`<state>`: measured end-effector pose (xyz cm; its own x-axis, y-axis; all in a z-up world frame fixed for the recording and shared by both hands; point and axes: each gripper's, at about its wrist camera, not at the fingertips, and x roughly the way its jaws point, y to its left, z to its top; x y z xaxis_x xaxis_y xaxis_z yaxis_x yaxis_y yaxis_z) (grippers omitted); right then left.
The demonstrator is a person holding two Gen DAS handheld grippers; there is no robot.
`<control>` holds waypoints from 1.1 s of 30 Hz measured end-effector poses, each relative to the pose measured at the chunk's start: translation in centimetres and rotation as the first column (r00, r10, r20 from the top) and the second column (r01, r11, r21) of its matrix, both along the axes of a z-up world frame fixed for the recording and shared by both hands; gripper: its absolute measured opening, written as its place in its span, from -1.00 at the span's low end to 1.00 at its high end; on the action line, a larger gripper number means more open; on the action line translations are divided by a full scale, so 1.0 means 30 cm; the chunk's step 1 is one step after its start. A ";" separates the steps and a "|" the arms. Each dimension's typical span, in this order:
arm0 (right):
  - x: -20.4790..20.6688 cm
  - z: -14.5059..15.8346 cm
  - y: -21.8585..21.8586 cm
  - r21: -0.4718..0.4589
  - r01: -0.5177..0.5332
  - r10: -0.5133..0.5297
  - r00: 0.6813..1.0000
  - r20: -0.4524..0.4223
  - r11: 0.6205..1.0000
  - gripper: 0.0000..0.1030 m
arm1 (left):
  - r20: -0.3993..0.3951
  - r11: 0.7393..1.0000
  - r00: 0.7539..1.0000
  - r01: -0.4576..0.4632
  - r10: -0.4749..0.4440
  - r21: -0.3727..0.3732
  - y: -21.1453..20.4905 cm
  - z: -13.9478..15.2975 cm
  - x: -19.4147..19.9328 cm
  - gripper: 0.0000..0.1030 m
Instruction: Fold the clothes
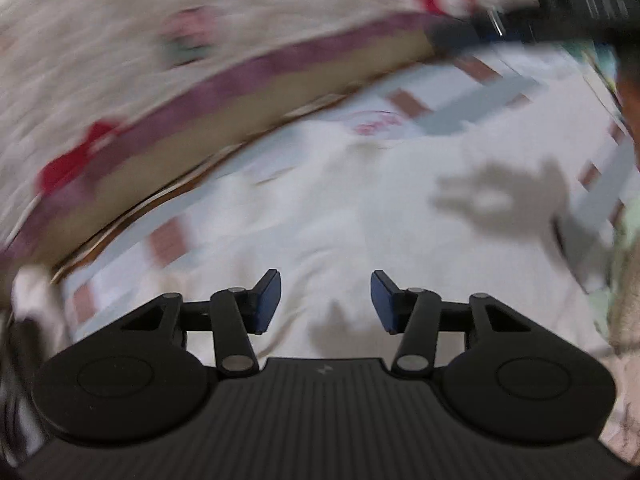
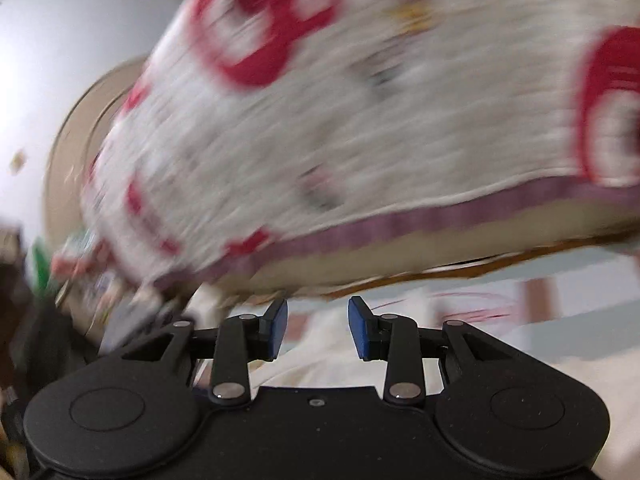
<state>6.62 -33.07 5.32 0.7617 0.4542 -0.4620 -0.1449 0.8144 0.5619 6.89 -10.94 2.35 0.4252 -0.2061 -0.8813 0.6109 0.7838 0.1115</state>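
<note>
Plainly, both views are smeared by motion, so fine detail is lost.

Left hand-held gripper (image 1: pixel 326 300): released, blue pads apart with nothing between them, hovering over the white garment (image 1: pixel 340 208).
Right hand-held gripper (image 2: pixel 318 328): also released and empty, pointing at the garment's near edge (image 2: pixel 320 360).
Garment: spread on the bed sheet (image 1: pixel 480 100) below both grippers; whether it lies flat or already carries a fold, the blur hides.
Doing it well (a judgement): pinch only one layer at an edge or corner, both sides level, and lift evenly so the cloth does not bunch.
Cloth: thin, soft, matt white with a faint red print (image 1: pixel 376 124); likely to slip and crease.
Sheet: pale with grey and brown bars.
Cushion (image 2: pixel 360 120): woven, cream with red motifs and a purple border, bulging just behind.
</note>
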 end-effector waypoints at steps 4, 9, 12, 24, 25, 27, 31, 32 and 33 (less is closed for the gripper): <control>0.023 -0.119 0.181 0.023 -0.045 0.046 0.998 -0.037 0.999 -0.58 | 0.023 0.983 0.983 -0.180 0.181 -0.042 0.286 -0.026 0.042 -0.38; 0.035 -0.275 0.378 -0.049 -0.109 0.104 0.990 -0.092 0.993 -0.83 | 0.176 0.946 0.936 -0.273 0.303 -0.177 0.547 -0.117 0.081 -0.35; 0.032 -0.363 0.469 -0.143 -0.177 0.162 0.981 -0.111 0.974 -0.83 | 0.157 0.893 0.899 -0.358 0.408 -0.271 0.640 -0.226 0.132 -0.19; 0.009 -0.584 0.539 -0.158 -0.301 0.264 0.939 -0.220 0.940 -0.75 | -0.198 0.684 0.830 -0.545 0.522 -0.484 0.746 -0.459 0.225 0.13; 0.008 -0.592 0.538 -0.158 -0.305 0.267 0.937 -0.227 0.939 -0.75 | -0.225 0.666 0.824 -0.557 0.521 -0.496 0.752 -0.475 0.230 -0.30; 0.004 -0.602 0.532 -0.162 -0.305 0.262 0.934 -0.242 0.938 -0.75 | -0.236 0.658 0.827 -0.552 0.510 -0.513 0.750 -0.486 0.231 -0.85; 0.001 -0.586 0.494 -0.146 -0.266 0.221 0.938 -0.268 0.953 -0.71 | -0.086 0.716 0.898 -0.400 0.432 -0.573 0.676 -0.345 0.118 -0.85; 0.004 -0.572 0.476 -0.128 -0.244 0.202 0.941 -0.273 0.961 -0.62 | -0.083 0.699 0.907 -0.373 0.412 -0.610 0.661 -0.317 0.082 -0.85; 0.003 -0.548 0.456 -0.110 -0.219 0.184 0.947 -0.264 0.969 -0.54 | -0.076 0.694 0.922 -0.340 0.381 -0.634 0.634 -0.293 0.044 -0.85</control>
<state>6.71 -19.38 -11.12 0.5128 0.5062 -0.6934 -0.1836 0.8537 0.4874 8.20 8.06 -6.44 0.6280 -0.5193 -0.5797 0.2758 0.8450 -0.4581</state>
